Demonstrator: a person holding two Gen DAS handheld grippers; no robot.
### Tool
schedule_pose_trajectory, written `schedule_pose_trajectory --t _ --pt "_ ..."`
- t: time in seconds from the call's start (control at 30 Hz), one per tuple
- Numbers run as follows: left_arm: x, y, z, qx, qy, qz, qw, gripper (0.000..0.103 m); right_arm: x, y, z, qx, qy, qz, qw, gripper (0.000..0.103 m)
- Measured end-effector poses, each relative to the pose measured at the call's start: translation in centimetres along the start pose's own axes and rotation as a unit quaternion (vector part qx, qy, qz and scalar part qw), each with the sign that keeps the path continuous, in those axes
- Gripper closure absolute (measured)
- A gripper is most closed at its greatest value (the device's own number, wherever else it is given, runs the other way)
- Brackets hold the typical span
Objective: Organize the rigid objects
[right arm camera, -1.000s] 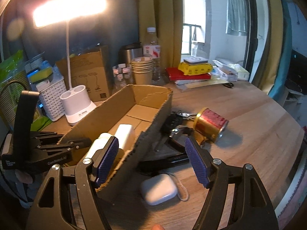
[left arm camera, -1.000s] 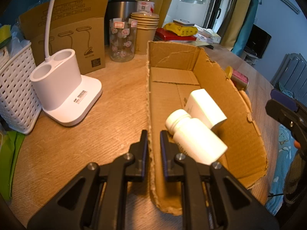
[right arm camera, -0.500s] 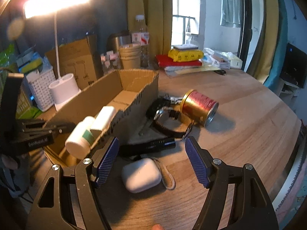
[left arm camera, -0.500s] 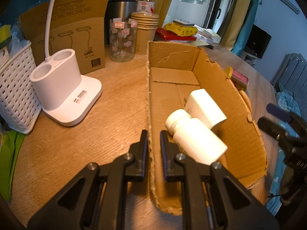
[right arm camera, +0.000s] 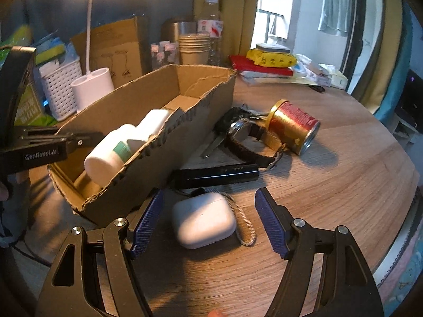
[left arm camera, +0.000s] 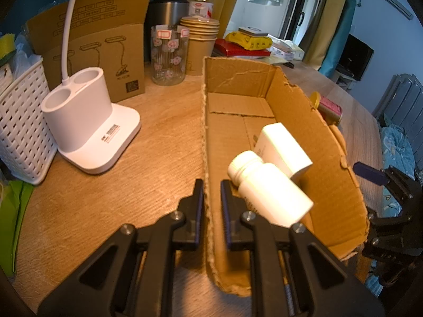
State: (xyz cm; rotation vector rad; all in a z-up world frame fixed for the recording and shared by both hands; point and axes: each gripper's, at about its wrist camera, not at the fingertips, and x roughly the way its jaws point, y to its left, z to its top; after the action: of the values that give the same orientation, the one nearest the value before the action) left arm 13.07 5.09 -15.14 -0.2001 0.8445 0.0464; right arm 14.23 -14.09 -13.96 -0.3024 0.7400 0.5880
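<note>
My left gripper point(left arm camera: 212, 206) is shut on the left wall of the torn cardboard box point(left arm camera: 304, 121). Inside the box a white pill bottle point(left arm camera: 267, 190) lies against a white carton point(left arm camera: 283, 145). In the right wrist view my right gripper point(right arm camera: 208, 199) stands open low over the table. A white earbud case point(right arm camera: 203, 220) with a grey cord lies between its blue pads, untouched. Beyond it, beside the box point(right arm camera: 164, 155), lie a black bar-shaped device point(right arm camera: 214, 175), a wristwatch point(right arm camera: 243, 132) and a red-and-gold can point(right arm camera: 293, 125) on its side.
Left of the box stand a white lamp base point(left arm camera: 87, 121) and a white lattice basket point(left arm camera: 21, 121). Behind it are a lamp carton point(left arm camera: 100, 52), a glass jar point(left arm camera: 168, 55), stacked paper cups point(left arm camera: 199, 39) and a steel flask. Books and packets lie at the back right.
My right gripper has sunk towards the table, so the earbud case now lies between its fingers instead of ahead of them. The left gripper and the box have not moved.
</note>
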Motion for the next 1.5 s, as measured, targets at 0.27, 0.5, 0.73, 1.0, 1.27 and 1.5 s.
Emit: schedule_pose_trajectory --t 0.27,0.5,0.73,1.0,1.27,1.5 --pt "0.0 0.1 0.1 0.0 0.0 0.0 1.0 0.089 0.9 0.2 -0.5 -0.002 0.015 0.009 1.0 0.028" --pt "0.0 0.1 0.1 0.0 0.0 0.0 1.0 0.089 1.3 0.5 -0.7 -0.006 0.019 0.013 1.0 0.03" --pt "0.0 0.0 0.0 0.0 0.0 0.0 1.0 0.089 1.5 0.6 -0.8 -0.008 0.018 0.008 1.0 0.043" --pt "0.0 0.1 0.0 -0.001 0.0 0.0 1.0 0.089 1.6 0.6 -0.8 -0.007 0.016 0.008 1.0 0.043" --pt "0.0 0.1 0.1 0.0 0.0 0.0 1.0 0.089 1.7 0.2 -0.8 0.003 0.018 0.017 1.0 0.042" --pt "0.0 0.1 0.1 -0.001 0.0 0.0 1.0 0.089 1.4 -0.1 -0.7 0.012 0.013 0.021 1.0 0.043"
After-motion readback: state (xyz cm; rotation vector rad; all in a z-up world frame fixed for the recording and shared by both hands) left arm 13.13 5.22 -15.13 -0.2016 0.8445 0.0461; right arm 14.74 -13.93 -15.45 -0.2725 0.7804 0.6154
